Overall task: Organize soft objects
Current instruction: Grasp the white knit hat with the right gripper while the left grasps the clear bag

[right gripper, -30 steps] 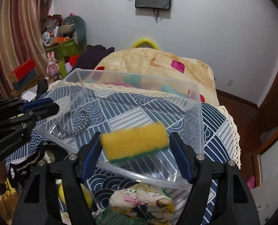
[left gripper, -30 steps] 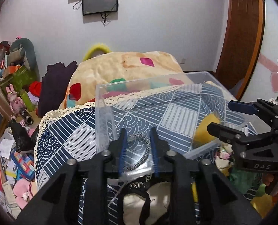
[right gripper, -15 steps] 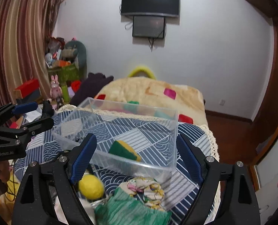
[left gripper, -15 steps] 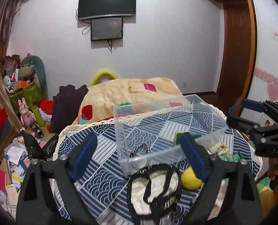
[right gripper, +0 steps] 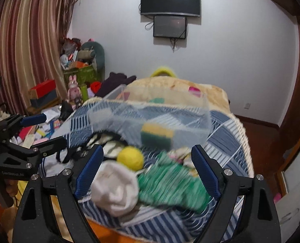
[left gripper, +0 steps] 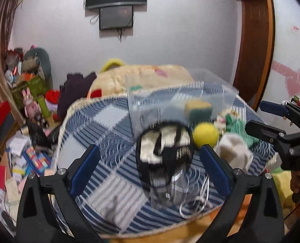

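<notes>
A clear plastic bin stands on the blue patterned tablecloth and holds a yellow-green sponge. In front of it lie a black-and-white cloth item, a yellow ball, a white pouch and a green knit cloth. My left gripper is open and empty above the near table edge. My right gripper is open and empty over the pouch and green cloth.
A floral cloth lies behind the green cloth. A beige quilt sits behind the table. Clutter of toys and boxes fills the floor at left. A wooden door stands at right. White cord lies near the table edge.
Both grippers opened and drew back from the bin. The sponge, held by my right gripper a second ago, now lies in the bin. The chain item my left gripper held was released.
</notes>
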